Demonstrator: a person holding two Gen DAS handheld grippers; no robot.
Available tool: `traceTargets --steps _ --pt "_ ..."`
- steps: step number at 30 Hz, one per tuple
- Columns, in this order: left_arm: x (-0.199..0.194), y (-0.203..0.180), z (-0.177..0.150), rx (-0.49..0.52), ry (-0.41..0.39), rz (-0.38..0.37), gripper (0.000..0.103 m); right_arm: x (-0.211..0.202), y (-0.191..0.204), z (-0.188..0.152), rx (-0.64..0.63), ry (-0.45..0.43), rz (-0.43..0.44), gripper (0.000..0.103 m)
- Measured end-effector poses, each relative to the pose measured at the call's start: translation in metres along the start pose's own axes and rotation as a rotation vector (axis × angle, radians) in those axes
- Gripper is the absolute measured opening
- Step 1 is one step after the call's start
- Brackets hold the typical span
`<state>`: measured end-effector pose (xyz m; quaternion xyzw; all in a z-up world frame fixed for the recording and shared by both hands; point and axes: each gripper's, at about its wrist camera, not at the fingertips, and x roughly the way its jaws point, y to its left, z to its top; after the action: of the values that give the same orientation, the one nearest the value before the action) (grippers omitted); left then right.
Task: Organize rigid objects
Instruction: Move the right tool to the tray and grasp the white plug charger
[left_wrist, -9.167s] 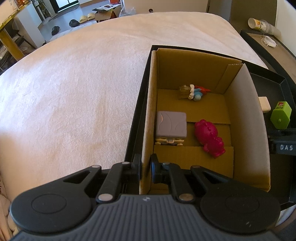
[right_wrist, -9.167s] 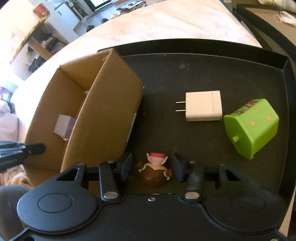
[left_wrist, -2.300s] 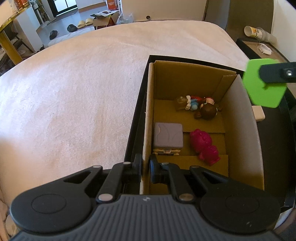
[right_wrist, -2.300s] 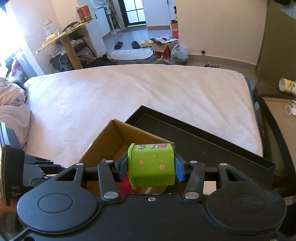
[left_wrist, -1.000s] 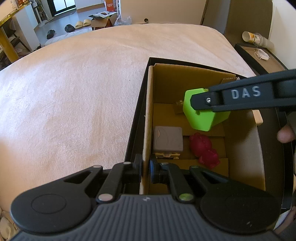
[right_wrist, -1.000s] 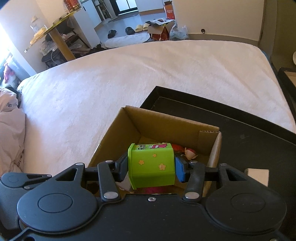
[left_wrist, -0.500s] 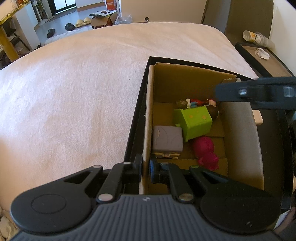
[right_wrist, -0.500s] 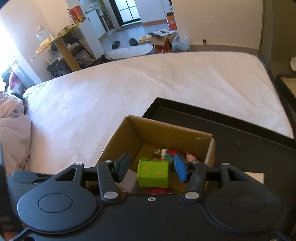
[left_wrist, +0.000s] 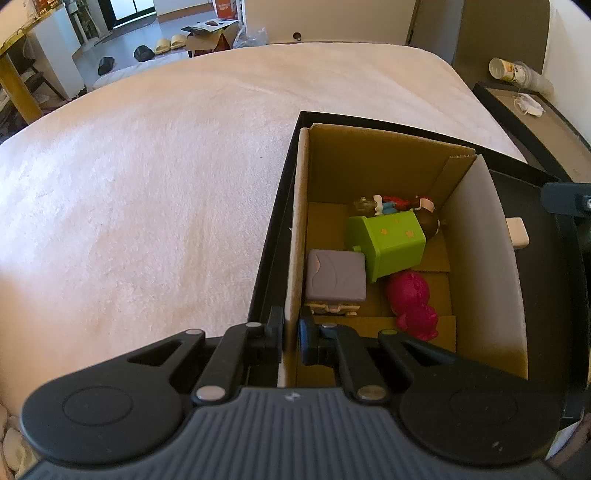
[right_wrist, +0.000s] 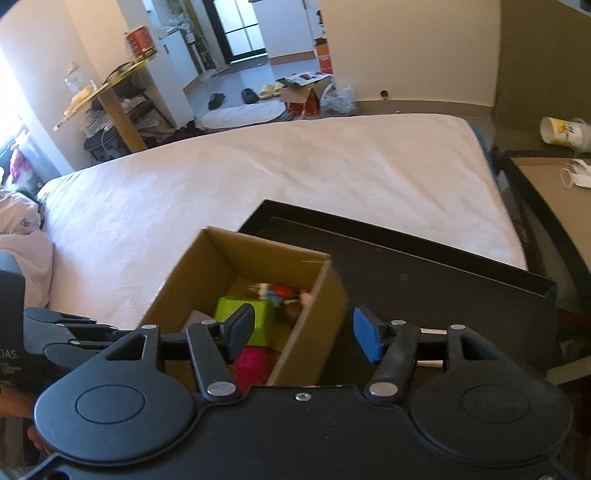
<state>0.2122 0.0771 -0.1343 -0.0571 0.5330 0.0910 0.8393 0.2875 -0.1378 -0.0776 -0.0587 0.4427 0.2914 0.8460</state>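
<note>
The bright green plastic toy house with star marks (left_wrist: 388, 245) lies tilted on its side in the middle of the open brown cardboard box (left_wrist: 476, 266), centre right of the left wrist view. It touches the grey square-topped block (left_wrist: 335, 275) at its lower left and the magenta figurine (left_wrist: 412, 297) below it. Small multicoloured figures (left_wrist: 391, 204) lie just behind it against the far wall.

The left gripper (left_wrist: 291, 332) is clamped on the near-left wall of the box, one finger outside and one inside; this grip likely steadies the box during loading.

The right gripper (right_wrist: 301, 330) hangs above the box's right wall with its jaws spread wide and nothing between them.

The box stands in a black shallow tray (right_wrist: 443, 273) on the white bed cover (left_wrist: 147, 184). A white plug adapter (left_wrist: 517, 232) lies on the tray right of the box; it appears to be the remaining loose item, though the box wall hides much of the tray.
</note>
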Motion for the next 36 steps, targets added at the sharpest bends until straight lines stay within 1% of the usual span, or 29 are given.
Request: traceTargets --steps 7,16,18,23,29,31,36 --pt "0.001 -0.004 0.002 -0.002 0.010 0.020 0.008 -0.008 -0.033 -0.008 0.054 -0.013 -0.020 0.060" --pt "0.002 -0.009 0.002 0.015 0.014 0.047 0.008 -0.008 -0.067 -0.013 0.110 -0.020 -0.041 0.061" --pt "0.002 -0.010 0.002 0.019 0.016 0.053 0.009 -0.006 -0.075 -0.014 0.124 -0.015 -0.049 0.062" --pt "0.003 -0.013 0.003 0.029 0.022 0.068 0.009 0.004 -0.091 -0.016 0.168 -0.008 -0.065 0.070" --pt "0.004 -0.014 0.004 0.027 0.029 0.079 0.009 0.025 -0.094 -0.017 0.174 0.003 -0.103 0.078" --pt "0.004 -0.013 0.004 0.027 0.030 0.079 0.009 0.033 -0.093 -0.016 0.170 0.014 -0.115 0.079" --pt "0.004 -0.015 0.003 0.031 0.032 0.088 0.009 0.050 -0.092 -0.016 0.173 0.040 -0.109 0.079"
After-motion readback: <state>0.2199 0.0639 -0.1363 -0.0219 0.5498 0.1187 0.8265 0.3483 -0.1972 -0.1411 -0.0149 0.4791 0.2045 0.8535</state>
